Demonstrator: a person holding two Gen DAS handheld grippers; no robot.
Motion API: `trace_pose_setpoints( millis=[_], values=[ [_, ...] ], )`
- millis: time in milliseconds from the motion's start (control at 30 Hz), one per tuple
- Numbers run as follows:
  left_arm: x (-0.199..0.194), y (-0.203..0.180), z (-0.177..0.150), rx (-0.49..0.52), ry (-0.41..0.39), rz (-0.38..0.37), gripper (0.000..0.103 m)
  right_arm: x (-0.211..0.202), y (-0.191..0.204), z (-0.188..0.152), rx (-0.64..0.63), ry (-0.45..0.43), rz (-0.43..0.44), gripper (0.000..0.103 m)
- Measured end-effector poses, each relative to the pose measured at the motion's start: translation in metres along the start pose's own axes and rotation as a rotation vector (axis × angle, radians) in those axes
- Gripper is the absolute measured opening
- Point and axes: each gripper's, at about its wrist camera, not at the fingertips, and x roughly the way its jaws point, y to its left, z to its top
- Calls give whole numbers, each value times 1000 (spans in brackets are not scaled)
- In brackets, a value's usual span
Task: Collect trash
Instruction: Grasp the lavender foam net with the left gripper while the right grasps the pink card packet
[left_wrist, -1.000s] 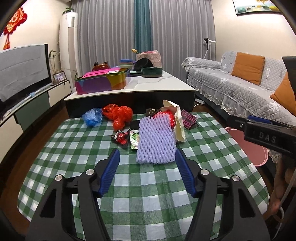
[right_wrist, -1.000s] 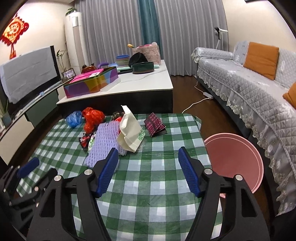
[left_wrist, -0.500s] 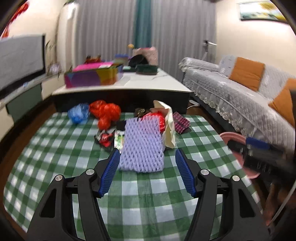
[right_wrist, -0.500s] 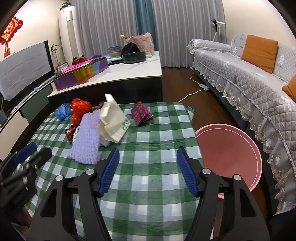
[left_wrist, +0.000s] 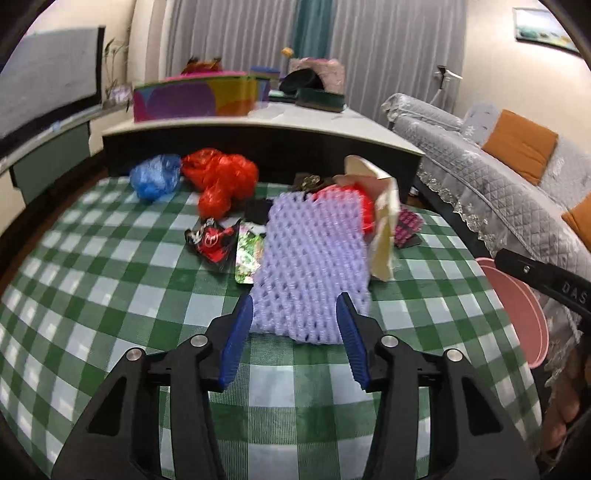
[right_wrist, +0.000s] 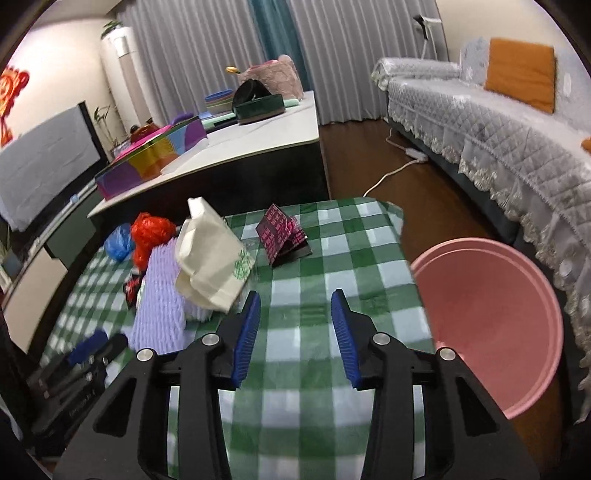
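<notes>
Both hand-held grippers are being held unclenched: the left hand-held gripper (left_wrist: 293, 334) has been brought up to the lilac foam net sleeve (left_wrist: 308, 266) on the green-checked counter (left_wrist: 110, 266), so grasping is judged imminent. Beyond the right hand-held gripper (right_wrist: 295, 332), the pink round basin (right_wrist: 491, 325) is waiting beside the counter.

A green-checked tablecloth (right_wrist: 332, 258) covers the near table. Behind it a white-topped coffee table (right_wrist: 266, 144) carries a multicoloured box (right_wrist: 147, 158). A grey quilted sofa (right_wrist: 498, 122) holds an orange cushion (right_wrist: 519, 72).

Bare checked cloth (right_wrist: 295, 354) fronts the right gripper (right_wrist: 295, 314); trash pile (right_wrist: 207, 269) left.
</notes>
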Motion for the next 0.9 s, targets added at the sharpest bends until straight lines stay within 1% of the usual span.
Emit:
trace_pose_setpoints(
  millis=[167,367,533,700,767,867,900],
  values=[
    [17,7,4,-25,46,-8,47,31,4,18,29,11,51,41],
    [36,23,7,-106,109,3,47,64,2,33,42,37,60,41],
    [44,24,4,-112,136,-3,47,94,1,46,51,67,72,41],
    [47,24,4,-112,147,-10,47,116,6,54,50,90,84,40],
    [47,25,4,-118,147,-11,47,122,7,55,49,97,87,39],
    [49,28,5,-132,153,-16,47,129,7,54,53,112,85,33],
    [50,29,5,-137,158,-18,47,132,6,54,56,119,82,30]
  ],
)
